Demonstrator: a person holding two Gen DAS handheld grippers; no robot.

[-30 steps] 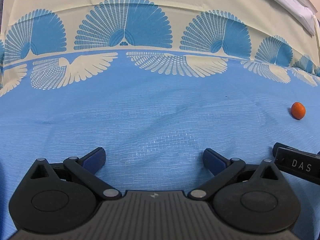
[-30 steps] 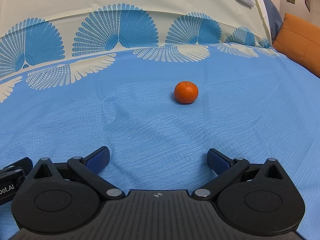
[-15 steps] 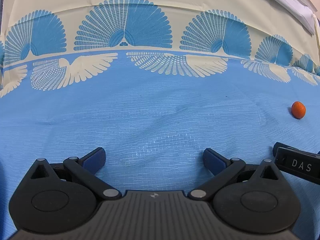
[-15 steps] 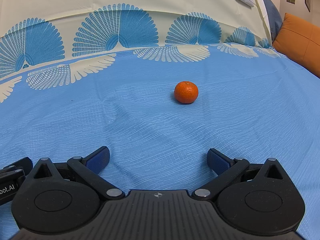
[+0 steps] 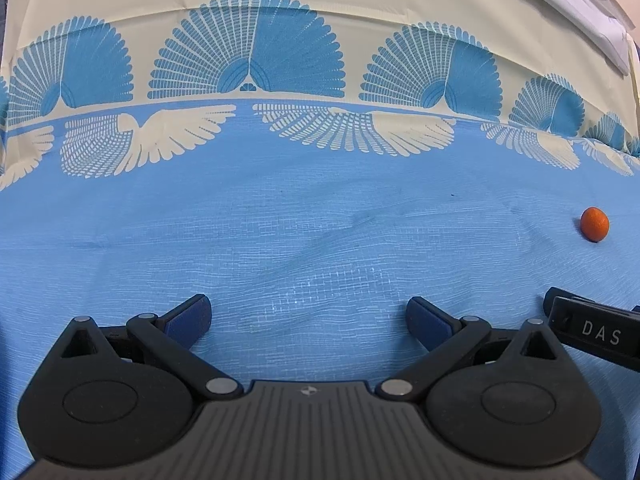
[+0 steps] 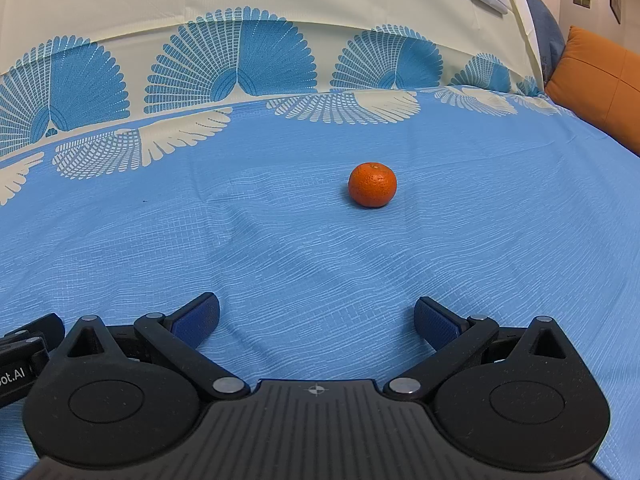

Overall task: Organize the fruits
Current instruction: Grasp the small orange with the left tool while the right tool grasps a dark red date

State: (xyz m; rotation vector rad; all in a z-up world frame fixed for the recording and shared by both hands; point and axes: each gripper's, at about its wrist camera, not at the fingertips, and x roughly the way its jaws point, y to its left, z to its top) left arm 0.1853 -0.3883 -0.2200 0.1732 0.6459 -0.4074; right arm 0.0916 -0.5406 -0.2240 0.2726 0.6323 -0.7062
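Right tool point(image 6: 316, 316) spread wide, empty; orange point(image 6: 372, 184) ahead, apart. Left tool point(image 5: 308, 316) wide, empty. Cushion point(image 6: 600, 92) cut off at edge.

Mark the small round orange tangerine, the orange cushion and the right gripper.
small round orange tangerine point(image 6: 372, 184), right wrist view, middle of its peel.
orange cushion point(image 6: 600, 88), right wrist view, front face.
right gripper point(image 6: 317, 314), right wrist view, between its open fingertips.

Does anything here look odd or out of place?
Only the tangerine: one fruit lying alone on the blue bedspread, with no bowl in view. It looks whole, nothing is spilled, and both grippers are open and empty.
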